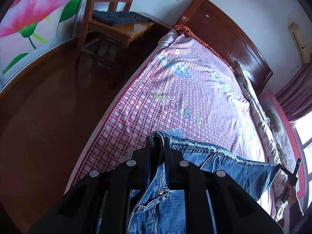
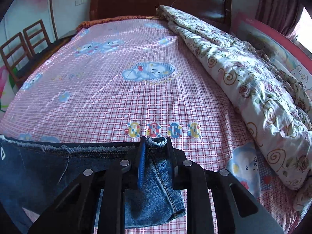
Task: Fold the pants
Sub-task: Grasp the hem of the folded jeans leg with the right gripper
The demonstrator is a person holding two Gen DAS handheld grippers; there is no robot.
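Your left gripper point(image 1: 157, 142) pinches one corner of the frayed waistband of the blue denim pants point(image 1: 224, 161), fabric bunched between both fingers. Your right gripper point(image 2: 155, 142) is clamped on the opposite corner. The pants hang stretched between them, above the pink checked bedsheet point(image 2: 117, 101).

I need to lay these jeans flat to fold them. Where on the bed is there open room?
The checked sheet is bare from the jeans up to the headboard, and left to the bed's edge by the chairs. The right side is crowded by the rolled quilt.
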